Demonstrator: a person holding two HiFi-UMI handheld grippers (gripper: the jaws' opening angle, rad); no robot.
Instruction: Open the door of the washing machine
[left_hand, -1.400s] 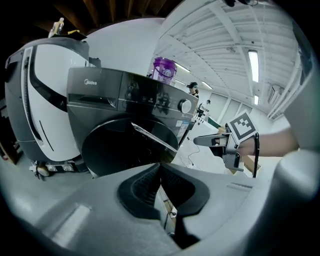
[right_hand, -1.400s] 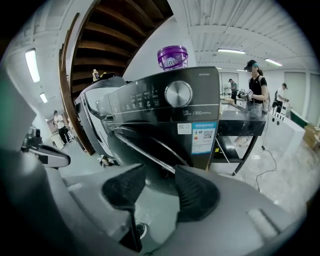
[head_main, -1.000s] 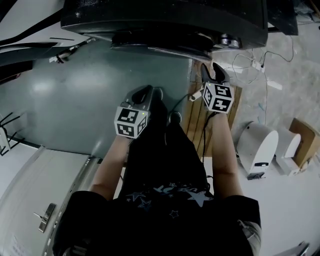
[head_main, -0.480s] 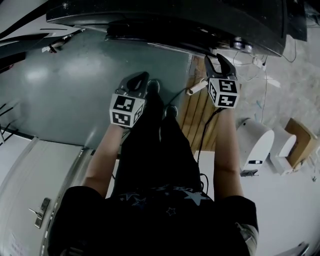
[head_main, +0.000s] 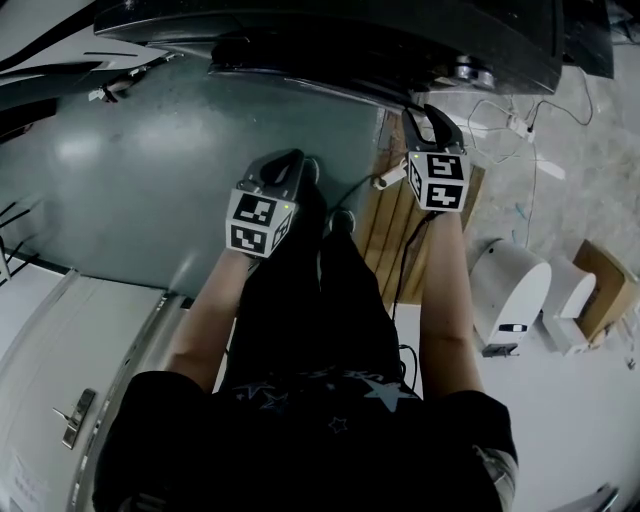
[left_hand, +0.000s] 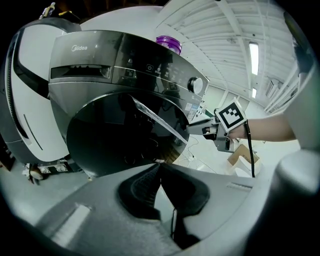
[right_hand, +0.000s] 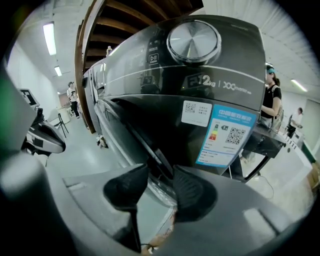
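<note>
We hold the right gripper (right_hand: 160, 175) up against the front of the washing machine (left_hand: 125, 75). Its jaws stand fairly wide and have just been closing. The shiny edge of the round door (left_hand: 120, 130) runs between the two black pads (right_hand: 131, 186), though we cannot see them pinching it. Above this gripper sit the silver dial (right_hand: 193, 41) and, nearer to it, the blue and white label (right_hand: 226, 135). Our left gripper (left_hand: 159, 167) hangs lower and apart from the machine, its jaws closed tip to tip on nothing. The dark door is straight ahead of it, and a purple cap (left_hand: 168, 43) shows on the machine's top, up beyond the door.
</note>
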